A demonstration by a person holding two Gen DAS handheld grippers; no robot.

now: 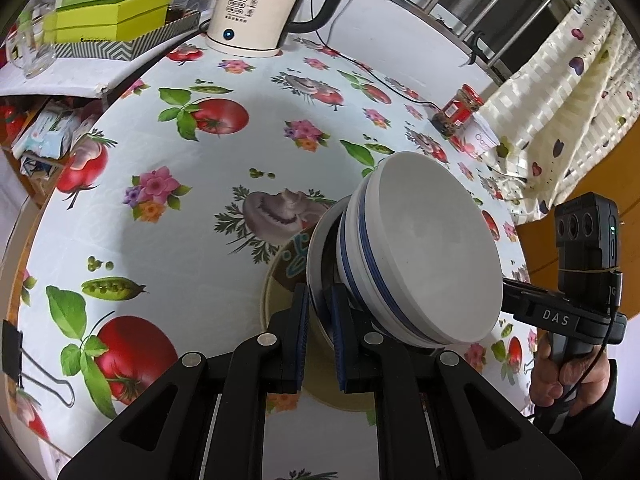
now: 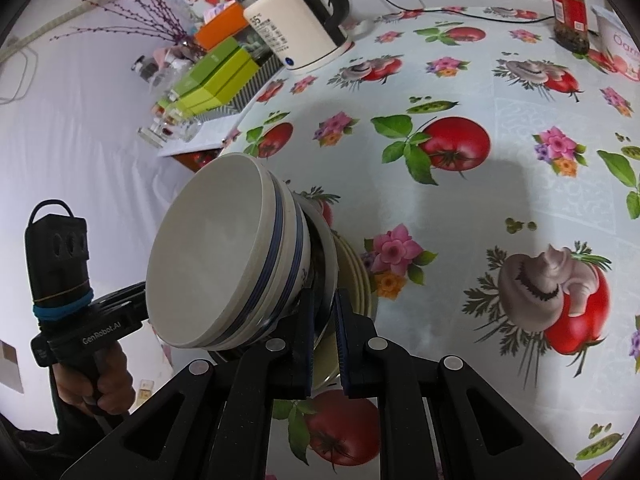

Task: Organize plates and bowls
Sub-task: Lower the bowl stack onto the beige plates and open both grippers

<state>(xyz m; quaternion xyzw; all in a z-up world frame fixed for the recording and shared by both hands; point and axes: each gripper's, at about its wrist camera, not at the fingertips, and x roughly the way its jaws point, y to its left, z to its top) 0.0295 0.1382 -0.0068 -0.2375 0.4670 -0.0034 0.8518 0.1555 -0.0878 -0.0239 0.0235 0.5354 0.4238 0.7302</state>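
A stack of white bowls with blue bands [image 1: 424, 256] sits in a white plate [image 1: 316, 264], which lies on cream plates [image 1: 276, 280]. The whole pile is tilted and held above the flowered tablecloth [image 1: 192, 208]. My left gripper [image 1: 320, 312] is shut on the white plate's rim. In the right wrist view the bowl stack [image 2: 216, 264] leans left, and my right gripper [image 2: 324, 320] is shut on the opposite rim of the plate [image 2: 326, 264]. The cream plates [image 2: 356, 276] show behind it.
An electric kettle [image 1: 256, 4] stands at the table's far edge with its cord trailing right. Green boxes [image 1: 112, 8] and glasses [image 1: 28, 52] are at the far left. A red-labelled jar [image 1: 460, 110] and a white cup [image 1: 482, 136] stand at the right edge. A binder clip [image 1: 16, 348] grips the cloth.
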